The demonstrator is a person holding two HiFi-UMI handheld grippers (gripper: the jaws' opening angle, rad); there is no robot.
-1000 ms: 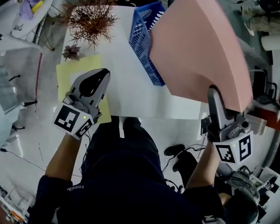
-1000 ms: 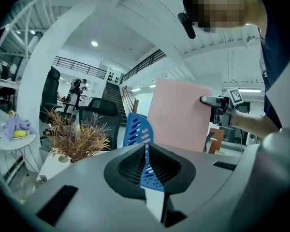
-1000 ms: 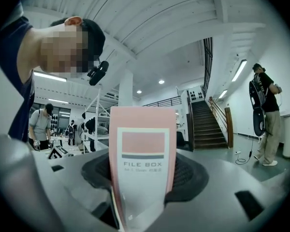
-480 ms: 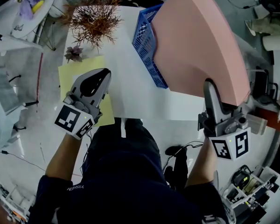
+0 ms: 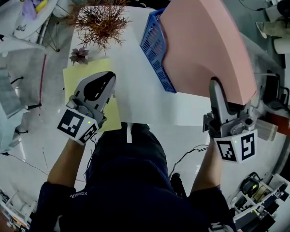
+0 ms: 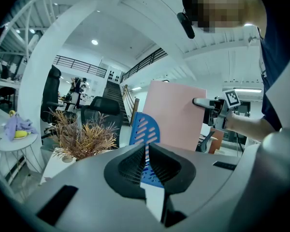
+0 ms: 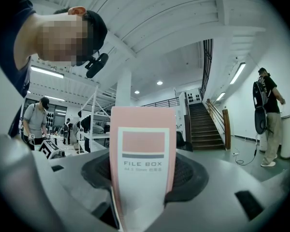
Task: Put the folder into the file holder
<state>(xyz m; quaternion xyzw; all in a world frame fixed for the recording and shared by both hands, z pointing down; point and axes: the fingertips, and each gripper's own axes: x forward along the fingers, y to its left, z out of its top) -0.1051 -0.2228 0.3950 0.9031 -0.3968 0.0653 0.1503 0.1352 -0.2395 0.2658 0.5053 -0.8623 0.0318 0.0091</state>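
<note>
A large pink folder [image 5: 208, 42] is held upright over the right side of the white table [image 5: 135, 91], covering the right part of the blue mesh file holder [image 5: 153, 42]. My right gripper [image 5: 215, 83] is shut on the folder's near spine, whose label reads FILE BOX [image 7: 142, 151] between the pads. My left gripper [image 5: 106, 79] rests shut and empty over a yellow sheet [image 5: 82, 71], pointing toward the holder [image 6: 144, 129]. The left gripper view shows the folder [image 6: 176, 117] standing just behind the holder.
A dried brown plant [image 5: 99, 21] and a small purple flower [image 5: 79, 55] stand at the table's far left. A round side table [image 5: 24, 8] holds cloth and a banana. Cables and equipment lie on the floor at the right [image 5: 261, 202].
The right gripper has carried the pink folder slightly left and farther over the blue holder. The left gripper has stayed on the yellow sheet.
</note>
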